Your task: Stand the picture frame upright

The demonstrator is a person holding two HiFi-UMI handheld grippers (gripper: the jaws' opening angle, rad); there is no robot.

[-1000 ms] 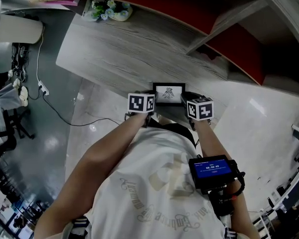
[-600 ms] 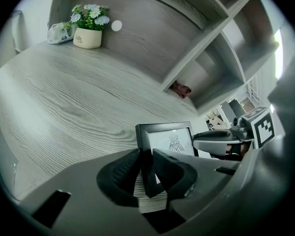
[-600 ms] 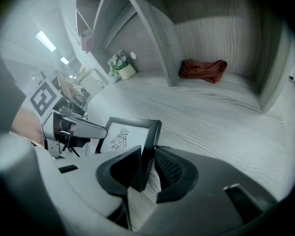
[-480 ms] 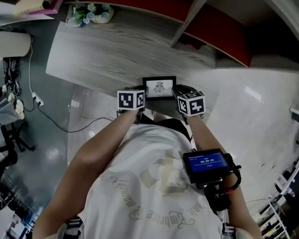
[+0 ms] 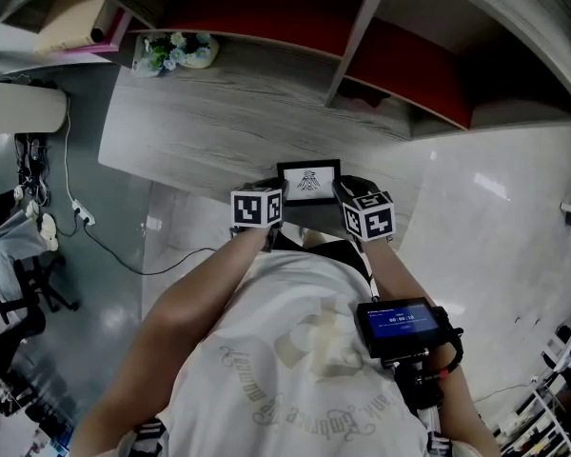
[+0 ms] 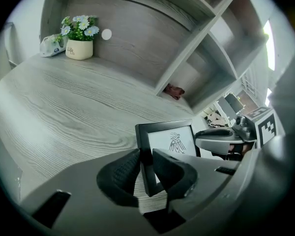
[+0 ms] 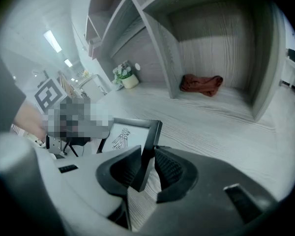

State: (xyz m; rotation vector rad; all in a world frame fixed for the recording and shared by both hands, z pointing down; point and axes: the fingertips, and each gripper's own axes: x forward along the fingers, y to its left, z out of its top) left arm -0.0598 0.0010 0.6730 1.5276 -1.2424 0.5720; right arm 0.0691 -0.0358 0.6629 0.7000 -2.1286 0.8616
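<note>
The black picture frame (image 5: 308, 182), bird print facing the person, is at the near edge of the grey wood-grain bench (image 5: 219, 122), the left gripper (image 6: 146, 162) with its fingers (image 6: 119, 175) clamped on the frame's left rail and the right gripper (image 7: 147, 164) pinching its right rail.

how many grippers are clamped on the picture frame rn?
2. The left gripper pinches the picture frame by its left edge, the right gripper by its right edge.

grey wood-grain desk (image 6: 64, 107): flower pot (image 6: 79, 48) far corner, red cloth (image 7: 201, 84) in cubby
</note>
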